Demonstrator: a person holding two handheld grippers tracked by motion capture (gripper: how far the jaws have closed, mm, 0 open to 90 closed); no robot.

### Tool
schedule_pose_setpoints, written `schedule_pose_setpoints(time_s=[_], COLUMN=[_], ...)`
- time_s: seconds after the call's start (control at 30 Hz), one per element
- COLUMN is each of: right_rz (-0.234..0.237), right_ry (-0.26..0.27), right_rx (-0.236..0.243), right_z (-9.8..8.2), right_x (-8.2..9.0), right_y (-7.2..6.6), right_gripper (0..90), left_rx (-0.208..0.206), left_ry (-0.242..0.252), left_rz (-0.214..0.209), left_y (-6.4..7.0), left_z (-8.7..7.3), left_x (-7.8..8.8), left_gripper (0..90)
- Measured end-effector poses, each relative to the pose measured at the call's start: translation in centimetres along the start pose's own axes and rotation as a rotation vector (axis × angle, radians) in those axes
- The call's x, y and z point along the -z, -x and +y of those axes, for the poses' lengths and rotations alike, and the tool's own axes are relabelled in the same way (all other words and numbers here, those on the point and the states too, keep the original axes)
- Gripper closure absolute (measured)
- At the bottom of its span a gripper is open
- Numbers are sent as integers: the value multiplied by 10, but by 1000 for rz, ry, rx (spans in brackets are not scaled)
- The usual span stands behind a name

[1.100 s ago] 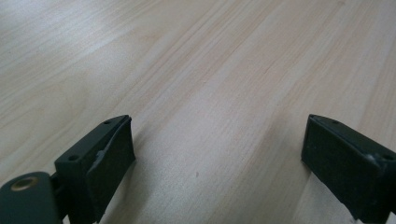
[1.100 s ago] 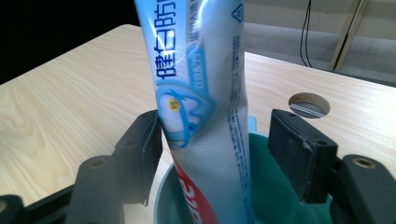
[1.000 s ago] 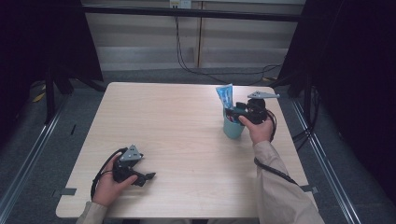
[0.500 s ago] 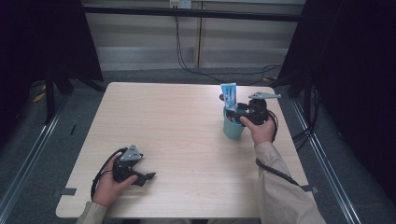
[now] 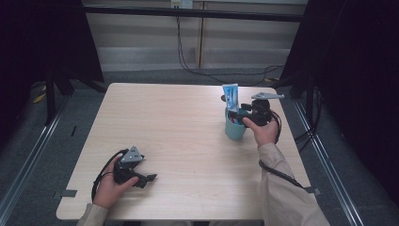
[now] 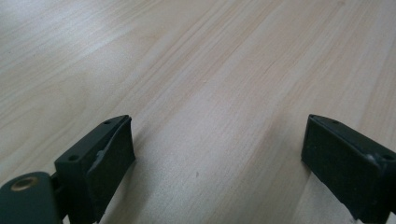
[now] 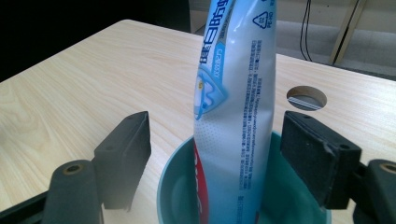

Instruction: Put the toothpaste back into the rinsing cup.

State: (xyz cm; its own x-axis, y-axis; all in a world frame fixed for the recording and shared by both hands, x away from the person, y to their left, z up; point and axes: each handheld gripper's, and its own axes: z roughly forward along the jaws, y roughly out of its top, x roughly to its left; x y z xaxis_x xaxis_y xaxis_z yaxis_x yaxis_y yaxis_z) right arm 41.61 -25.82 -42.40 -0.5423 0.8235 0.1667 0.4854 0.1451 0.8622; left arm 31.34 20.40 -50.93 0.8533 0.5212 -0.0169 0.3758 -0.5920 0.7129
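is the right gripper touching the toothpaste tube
Apart. In the right gripper view the right gripper has just been opening; the tube stands between its jaws in the cup with table showing either side.

A broad stretch of bare worktop (image 5: 188, 127) lies open between the two hands. At its far right, a teal cup (image 5: 235, 128) with an upright toothpaste tube (image 5: 230, 98) blocks passage, beside a round cable hole (image 7: 306, 97).
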Motion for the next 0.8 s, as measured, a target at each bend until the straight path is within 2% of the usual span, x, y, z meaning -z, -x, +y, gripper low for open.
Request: schedule_pose_setpoints(time_s=[0.33,0.43,0.47,0.67,0.8], right_rz=[0,5,2,3,10], right_ry=[-13,-22,-30,-44,-40], right_rx=[-2,-7,-2,-7,-7], right_z=[4,4,4,0,0], right_x=[4,5,6,8,11], right_y=[-3,-3,-4,-4,-5], right_gripper=[187,173,171,160,156], left_rx=[0,-5,1,0,0], left_ry=[-2,-2,1,1,1], left_rz=[2,10,-1,0,0], left_y=[0,0,0,0,0], left_z=[0,0,0,0,0], left_x=[0,0,0,0,0], left_gripper=[88,88,88,88,88])
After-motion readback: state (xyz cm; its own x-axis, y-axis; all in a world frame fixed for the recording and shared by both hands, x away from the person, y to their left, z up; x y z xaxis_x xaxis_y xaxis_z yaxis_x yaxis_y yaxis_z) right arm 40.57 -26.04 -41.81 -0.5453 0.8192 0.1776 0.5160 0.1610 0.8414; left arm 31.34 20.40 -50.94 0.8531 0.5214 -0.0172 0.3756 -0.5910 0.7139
